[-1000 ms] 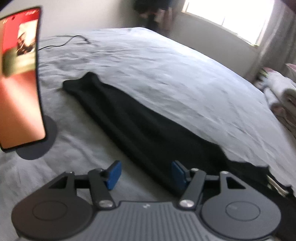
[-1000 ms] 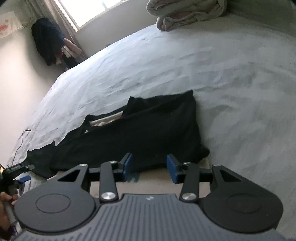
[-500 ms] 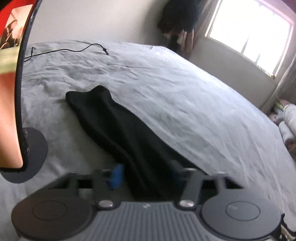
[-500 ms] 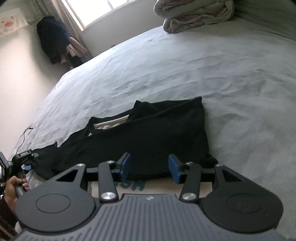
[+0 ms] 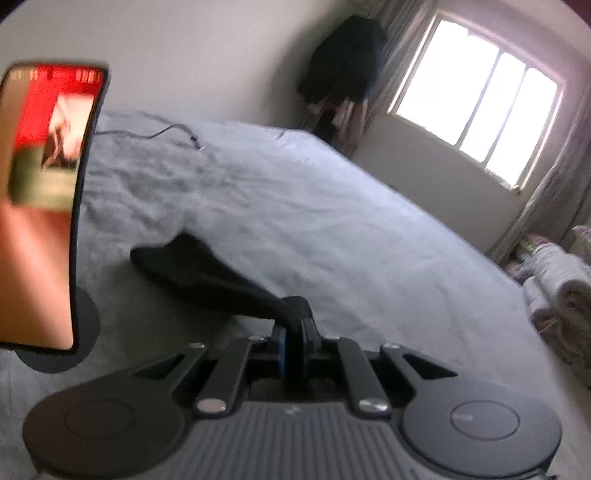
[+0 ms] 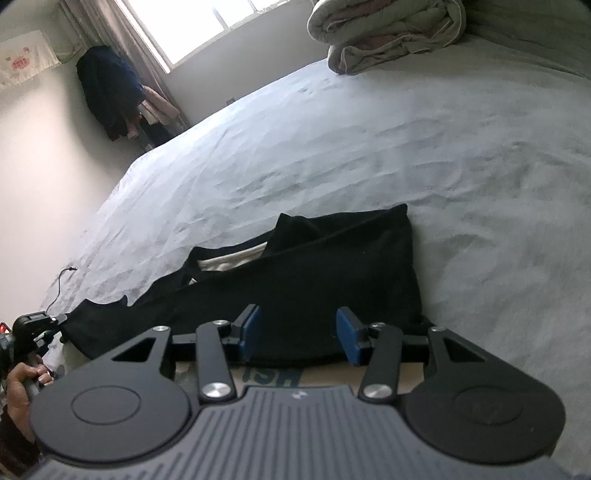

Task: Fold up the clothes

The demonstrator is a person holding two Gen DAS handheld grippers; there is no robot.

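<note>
- A bedroom is shown, with a wide bed [image 6: 369, 147] covered in a pale grey sheet, a bright window [image 5: 476, 99] in the far wall and dark clothes hung [image 5: 343, 62] in the corner beside it.
- A bundled grey blanket [image 6: 388, 33] is seen at the far end of the bed in the right wrist view.
- A black garment [image 6: 314, 266] is laid stretched across the sheet near the front edge, with a strip of pale lining shown at its opening.
- The left gripper [image 5: 293, 347] is closed on one end of the black garment, and the cloth is pinched between the blue pads and lifted off the sheet there.
- The right gripper [image 6: 299, 332] is held over the garment's near hem, with its fingers [image 6: 249, 328] parted and nothing gripped; the cloth is seen behind the gap.
- A phone [image 5: 44, 206] with a red screen is stood upright at the left of the left wrist view.
- A thin cable [image 5: 147, 133] is laid on the sheet behind it.
- A hand [image 6: 22, 384] is seen at the lower left edge of the right wrist view.
</note>
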